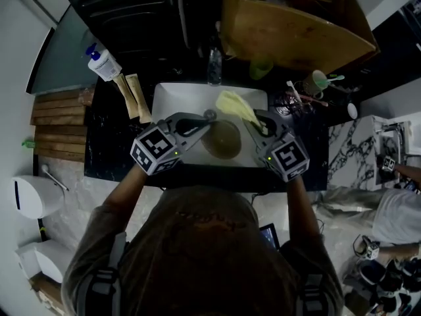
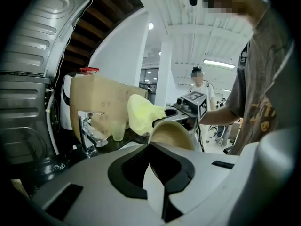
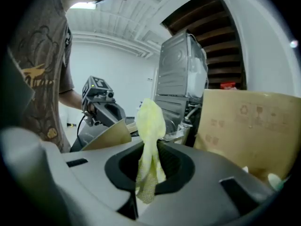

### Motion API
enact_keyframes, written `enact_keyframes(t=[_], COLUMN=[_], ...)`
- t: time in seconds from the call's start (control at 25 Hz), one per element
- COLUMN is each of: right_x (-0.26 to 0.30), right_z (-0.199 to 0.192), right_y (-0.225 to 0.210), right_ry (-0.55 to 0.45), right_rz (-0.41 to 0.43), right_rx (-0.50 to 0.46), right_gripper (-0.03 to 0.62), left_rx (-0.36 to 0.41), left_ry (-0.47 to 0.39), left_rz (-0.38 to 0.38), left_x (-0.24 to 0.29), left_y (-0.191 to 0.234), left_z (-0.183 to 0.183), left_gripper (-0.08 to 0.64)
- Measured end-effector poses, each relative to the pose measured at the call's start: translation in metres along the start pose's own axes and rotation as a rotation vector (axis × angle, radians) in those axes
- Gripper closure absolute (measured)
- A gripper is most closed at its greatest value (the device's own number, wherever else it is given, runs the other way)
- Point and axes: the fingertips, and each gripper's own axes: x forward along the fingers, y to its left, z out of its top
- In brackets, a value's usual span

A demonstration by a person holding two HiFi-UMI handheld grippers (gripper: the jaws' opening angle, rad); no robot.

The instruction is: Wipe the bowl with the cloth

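1. Left claw (image 2: 151, 147): jaws together, clamped on the near rim of the bowl (image 2: 175, 134). The pads pinch the thin edge.
2. Right claw (image 3: 149, 161): jaws clamped on the cloth (image 3: 150, 124). A yellow bunch sticks out past the tips, and a mesh-like tail hangs back between the jaws.
3. Head view: left claw (image 1: 209, 117) comes in from the left and right claw (image 1: 260, 125) from the right. Both are near the middle, with a marker cube on each.
4. Bowl (image 1: 223, 140): brown and round, held up and tilted between the two claws, above the near half of the sink (image 1: 170, 97).
5. Cloth (image 1: 235, 107): pale yellow and crumpled, at the far right rim of the bowl. It looks like it touches the rim, but contact is not certain.
6. Right gripper view: the bowl (image 3: 106, 135) is left of the cloth, with the left claw (image 3: 99, 101) behind it.
7. Left gripper view: the cloth (image 2: 141, 113) is just left of and above the bowl, and the right claw (image 2: 193, 102) is behind it.
8. Faucet (image 2: 87, 131): chrome, to the left, with a pale green cup (image 2: 117, 128) beside it.
9. Cardboard box (image 1: 289, 25): on the far side of the sink, with the green cup (image 1: 261, 68) at its near edge.
10. Soap bottle (image 1: 103, 63): on the far left of the dark counter (image 1: 108, 137).
11. A second person (image 2: 197, 86) stands in the background.
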Motion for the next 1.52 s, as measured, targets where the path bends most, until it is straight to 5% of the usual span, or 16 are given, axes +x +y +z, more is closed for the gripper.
enact_keyframes(t=[0.2,0.36,1.52], right_x=[0.012,0.015,-0.003], right_z=[0.007,0.008,-0.015], right_y=[0.026,0.037,0.041], right_ry=[0.013,0.019,0.099], right_rz=[0.221,0.299,0.253], right_rx=[-0.108,-0.132,-0.149], right_gripper=[0.561,0.563,0.561], left_rx=[-0.069,-0.075,-0.261], left_ry=[-0.042,-0.028,-0.032], left_rz=[-0.108,-0.13,0.025], left_x=[-0.009,-0.01,-0.009], left_y=[-0.014,-0.016,0.038], left_z=[0.017,0.017,0.002], left_gripper=[0.549,0.549,0.549])
